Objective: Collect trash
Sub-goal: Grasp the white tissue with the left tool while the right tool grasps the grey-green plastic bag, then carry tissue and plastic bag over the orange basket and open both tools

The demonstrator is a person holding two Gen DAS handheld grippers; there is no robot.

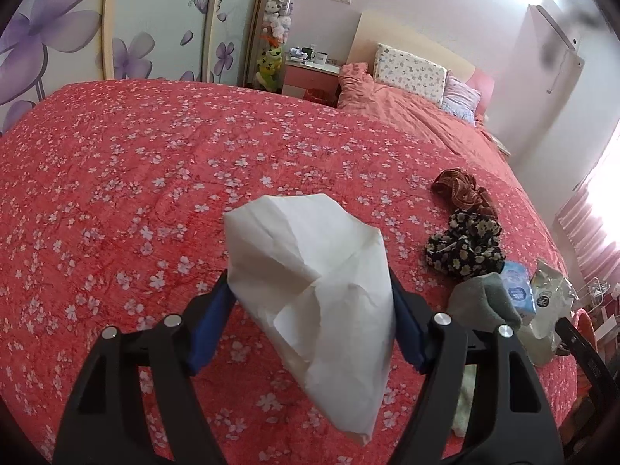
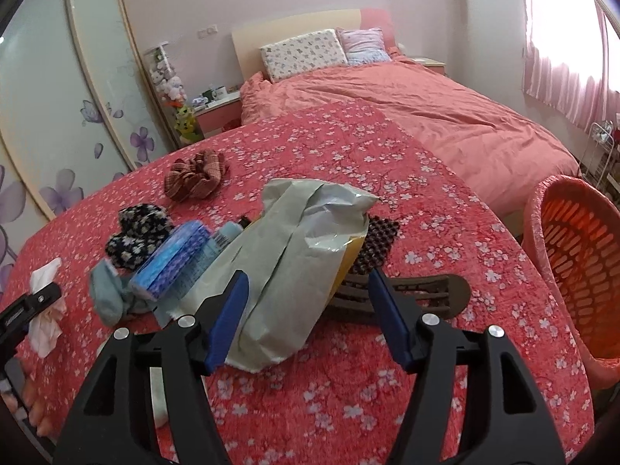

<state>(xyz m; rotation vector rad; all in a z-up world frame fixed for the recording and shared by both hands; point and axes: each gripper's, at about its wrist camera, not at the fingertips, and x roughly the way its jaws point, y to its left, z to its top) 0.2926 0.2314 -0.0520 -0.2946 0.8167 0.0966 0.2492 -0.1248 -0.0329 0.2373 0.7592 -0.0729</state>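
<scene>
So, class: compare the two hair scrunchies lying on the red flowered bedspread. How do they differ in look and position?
The striped scrunchie is reddish-brown with pale lines; the floral scrunchie is black with small pale flowers. The striped scrunchie lies alone, farther up the bedspread; the floral scrunchie sits nearer, against the clutter beside the blue tissue pack. Both are ruffled fabric rings, lying flat and untouched by either gripper.

A soft, creased paper tissue [image 1: 310, 259] is seen over a matt quilted cloth bedspread [image 1: 135, 178]. A glossy, crinkled plastic bag [image 2: 294, 255] is seen near a perforated plastic basket [image 2: 581, 271].
</scene>
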